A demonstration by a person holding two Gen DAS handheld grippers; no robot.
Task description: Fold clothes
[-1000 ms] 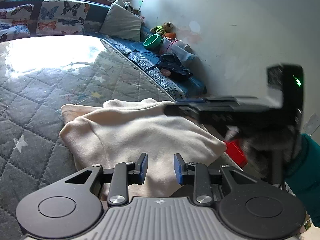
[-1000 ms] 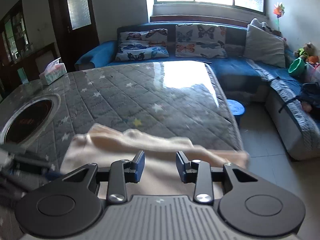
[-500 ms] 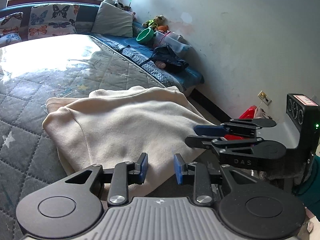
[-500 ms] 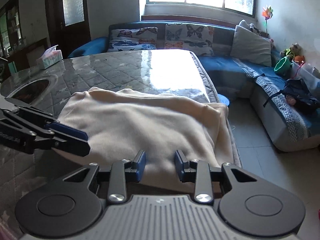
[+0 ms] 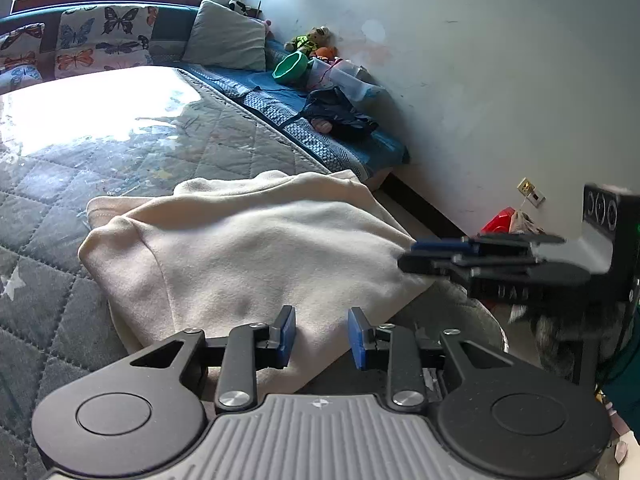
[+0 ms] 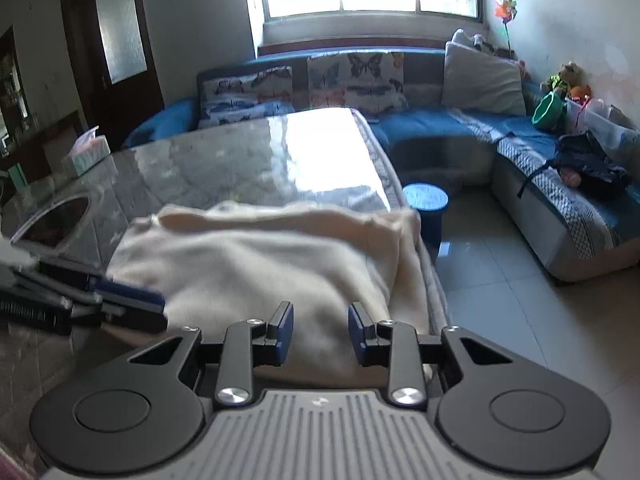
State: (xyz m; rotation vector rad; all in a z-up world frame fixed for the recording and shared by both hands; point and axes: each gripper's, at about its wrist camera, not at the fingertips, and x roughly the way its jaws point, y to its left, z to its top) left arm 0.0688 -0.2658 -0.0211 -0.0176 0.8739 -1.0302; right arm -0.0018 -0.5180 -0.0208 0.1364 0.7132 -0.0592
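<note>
Two grippers hover at the near edge of a cream garment [image 5: 256, 256], a soft, fleecy piece folded into a rough rectangle with rounded, puffy corners. It lies on a grey quilt [image 5: 48, 280], diamond-stitched and dotted with pale stars, glaring white where sun hits it. Left gripper [image 5: 321, 338]: blue-padded fingers parted, nothing between them, cloth running just ahead of and under the tips. Right gripper [image 6: 320, 334]: same story, fingers apart and empty, hanging over the garment's near hem. From the left camera, the right gripper [image 5: 436, 256] comes in sideways with its tips at the garment's corner beyond the right finger; whether they touch the cloth I cannot tell. From the right camera, the left gripper [image 6: 132, 304] is blurred beside the corner off the left finger. Past the right finger in the right view, the garment's doubled edge drapes at the quilt's border, with tiled floor [image 6: 512, 292] and a round blue stool [image 6: 425, 197] beyond. Ahead of the fingers, bare quilt stretches toward a blue sofa [image 6: 440, 128].
</note>
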